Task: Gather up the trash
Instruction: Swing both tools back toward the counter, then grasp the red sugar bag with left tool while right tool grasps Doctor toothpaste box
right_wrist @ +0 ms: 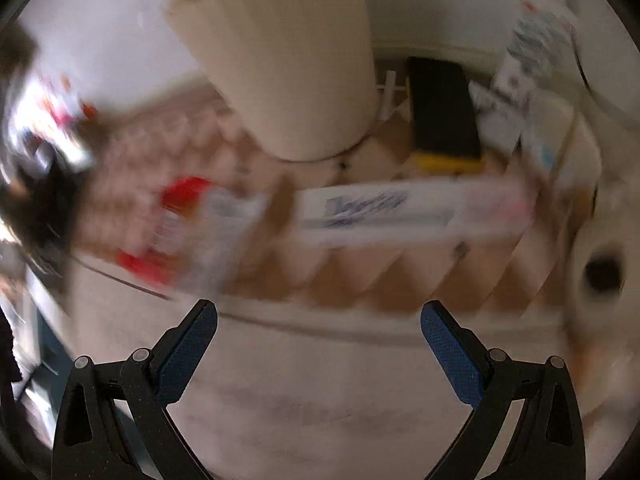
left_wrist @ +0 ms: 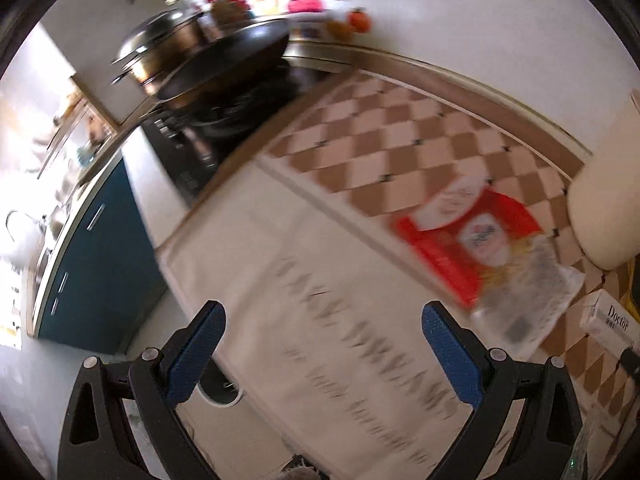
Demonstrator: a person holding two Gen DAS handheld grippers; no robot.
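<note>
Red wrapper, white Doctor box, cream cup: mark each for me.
red wrapper (left_wrist: pixel 452 236), left wrist view, on its red printed face.
white Doctor box (left_wrist: pixel 612 320), left wrist view, on its lettered side.
cream cup (right_wrist: pixel 288 64), right wrist view, on its side wall.

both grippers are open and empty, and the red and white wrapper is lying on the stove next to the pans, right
Not quite. Both the left gripper and the right gripper are open and empty, but the red and white wrapper is not on the stove. The left wrist view shows it lying on the checkered tablecloth, well apart from the pans.
</note>
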